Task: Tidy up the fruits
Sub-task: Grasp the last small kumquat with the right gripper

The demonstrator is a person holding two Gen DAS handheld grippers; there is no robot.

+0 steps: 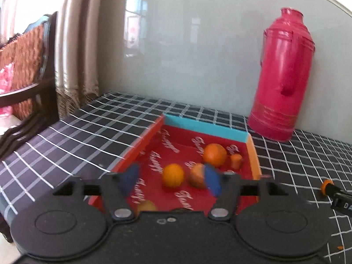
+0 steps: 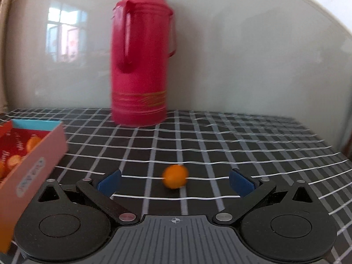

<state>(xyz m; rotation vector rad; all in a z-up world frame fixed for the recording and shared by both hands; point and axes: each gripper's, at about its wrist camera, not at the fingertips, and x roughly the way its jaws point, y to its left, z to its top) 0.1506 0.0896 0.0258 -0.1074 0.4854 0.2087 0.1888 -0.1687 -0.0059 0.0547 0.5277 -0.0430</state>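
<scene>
A red cardboard box (image 1: pixel 204 128) with a blue far wall sits on the checked cloth. Inside lie a large orange (image 1: pixel 214 155), a small orange piece (image 1: pixel 236 160), a brownish fruit (image 1: pixel 195 176) and a yellowish fruit (image 1: pixel 146 206). My left gripper (image 1: pixel 171 181) hovers over the box's near half with its blue pads spread apart. A second orange (image 1: pixel 173 175) shows between them, touching neither pad. In the right wrist view another orange (image 2: pixel 175 176) rests on the cloth between the wide-open fingers of my right gripper (image 2: pixel 175 184), with clear gaps on both sides. The box (image 2: pixel 37 160) stands to its left.
A tall pink thermos flask (image 1: pixel 283 81) stands against the glossy wall behind the box, also the thermos (image 2: pixel 140 66) straight ahead of the right gripper. A black part with an orange ring (image 1: pixel 327 187) lies at the right. Curtain and wicker chair (image 1: pixel 24 66) are beyond the table's left edge.
</scene>
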